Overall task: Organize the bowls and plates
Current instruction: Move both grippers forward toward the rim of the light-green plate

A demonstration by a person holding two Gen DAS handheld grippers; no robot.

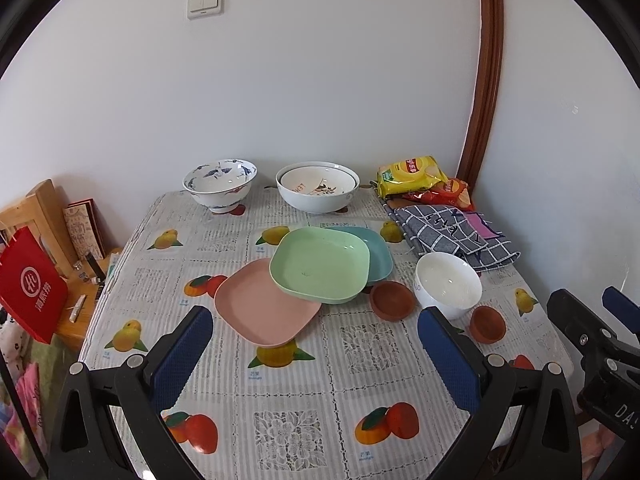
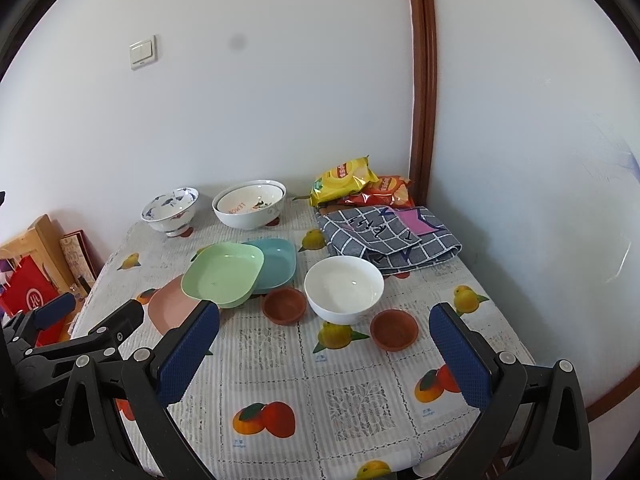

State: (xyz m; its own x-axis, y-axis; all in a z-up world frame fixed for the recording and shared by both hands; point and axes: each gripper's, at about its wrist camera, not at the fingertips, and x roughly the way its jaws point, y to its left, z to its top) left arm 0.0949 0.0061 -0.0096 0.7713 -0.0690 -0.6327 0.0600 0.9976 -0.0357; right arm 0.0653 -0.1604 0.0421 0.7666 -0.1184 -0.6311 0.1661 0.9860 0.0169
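Straight ahead of the wide-open left hand-held gripper (image 1: 316, 320) lies the pink plate (image 1: 264, 312), nearer to it than to the wide-open right hand-held gripper (image 2: 324, 322).

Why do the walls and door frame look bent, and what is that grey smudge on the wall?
Both views are fisheye, so the door frame bows and black corners ring each picture. The grey smudge appears only in the right wrist view, so it is probably a speck on that lens. Soft daylight; small glints on the white bowl. Nothing is notably blurred.
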